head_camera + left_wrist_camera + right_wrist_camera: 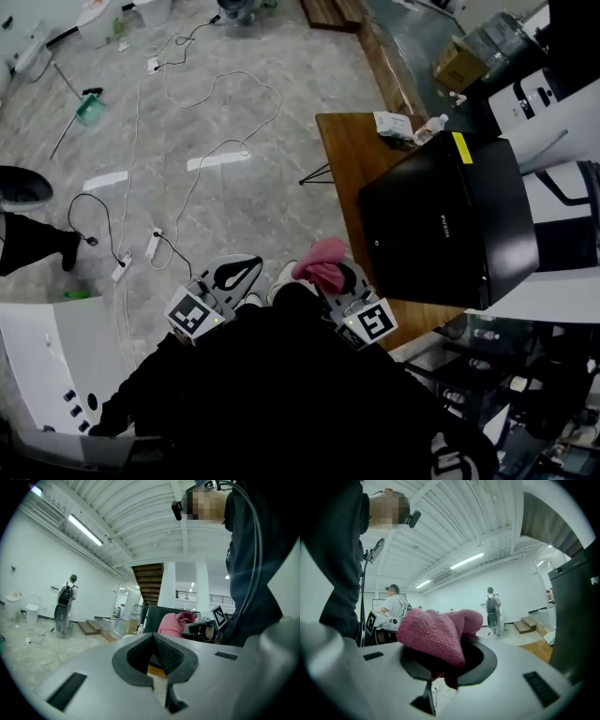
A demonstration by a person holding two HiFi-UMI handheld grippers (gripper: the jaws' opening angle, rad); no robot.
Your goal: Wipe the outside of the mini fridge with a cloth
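Pink cloth sticks up from the right hand-held gripper in the head view, near the black mini fridge on the wooden surface; the left gripper view shows the left hand-held gripper closed on nothing; the right gripper view shows jaws squeezing the cloth.

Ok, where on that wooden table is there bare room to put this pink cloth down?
The bare strip of the wooden table between its floor-side edge and the mini fridge, running from the small box down to the near end, is free. The far end is crowded by that box and a bottle; the fridge fills the rest.
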